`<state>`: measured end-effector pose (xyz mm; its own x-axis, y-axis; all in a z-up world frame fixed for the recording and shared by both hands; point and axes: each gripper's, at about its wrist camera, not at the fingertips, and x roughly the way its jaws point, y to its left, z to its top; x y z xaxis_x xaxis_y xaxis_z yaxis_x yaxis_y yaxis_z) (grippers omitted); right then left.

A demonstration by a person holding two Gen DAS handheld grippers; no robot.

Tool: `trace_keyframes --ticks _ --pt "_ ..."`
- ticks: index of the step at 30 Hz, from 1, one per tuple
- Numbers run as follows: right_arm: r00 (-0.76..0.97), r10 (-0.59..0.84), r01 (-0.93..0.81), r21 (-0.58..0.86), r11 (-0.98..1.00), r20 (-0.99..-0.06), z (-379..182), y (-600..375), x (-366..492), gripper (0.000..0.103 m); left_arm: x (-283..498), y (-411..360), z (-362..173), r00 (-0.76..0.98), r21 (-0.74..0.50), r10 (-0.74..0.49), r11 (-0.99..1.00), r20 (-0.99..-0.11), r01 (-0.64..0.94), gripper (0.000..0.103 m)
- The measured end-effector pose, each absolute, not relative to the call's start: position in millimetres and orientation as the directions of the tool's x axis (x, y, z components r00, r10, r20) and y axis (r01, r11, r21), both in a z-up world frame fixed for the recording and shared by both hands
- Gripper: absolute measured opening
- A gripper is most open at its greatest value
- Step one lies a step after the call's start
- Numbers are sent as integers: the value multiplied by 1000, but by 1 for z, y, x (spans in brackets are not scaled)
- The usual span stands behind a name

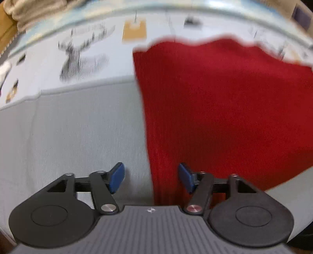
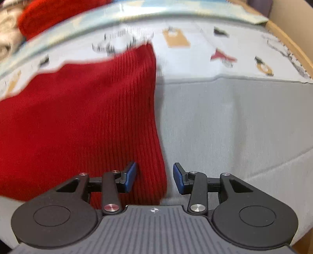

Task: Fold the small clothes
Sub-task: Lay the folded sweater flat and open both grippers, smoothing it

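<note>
A red ribbed knit garment [image 1: 225, 109] lies flat on a grey cloth surface [image 1: 84, 127]. In the left wrist view it fills the right half; my left gripper [image 1: 151, 177] is open, its jaws straddling the garment's left edge near the near corner. In the right wrist view the garment [image 2: 82, 121] fills the left half; my right gripper [image 2: 154, 177] is open, its jaws straddling the garment's right edge near the near corner. Neither holds anything. Both views are blurred.
Beyond the grey cloth is a white printed sheet with drawings [image 1: 82, 58] and orange patches [image 2: 176, 37]. Another red item [image 2: 50, 13] and beige fabric [image 1: 29, 11] sit at the far edge. A wooden rim [image 2: 293, 43] borders the right.
</note>
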<state>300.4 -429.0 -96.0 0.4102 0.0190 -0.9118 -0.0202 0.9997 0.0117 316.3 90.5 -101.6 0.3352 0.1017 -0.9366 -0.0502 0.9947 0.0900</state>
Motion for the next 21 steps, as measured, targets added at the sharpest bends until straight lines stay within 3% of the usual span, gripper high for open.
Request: trace_keyframes --ticks 12,21 --pt "452 6 -17 -2 1000 -892 -87 -424 298 45 314 93 -92 383 88 101 995 -918 -51 73" --pt "668 13 -32 -12 999 -744 -46 -411 290 48 309 103 -70 486 49 107 990 -868 -130 73"
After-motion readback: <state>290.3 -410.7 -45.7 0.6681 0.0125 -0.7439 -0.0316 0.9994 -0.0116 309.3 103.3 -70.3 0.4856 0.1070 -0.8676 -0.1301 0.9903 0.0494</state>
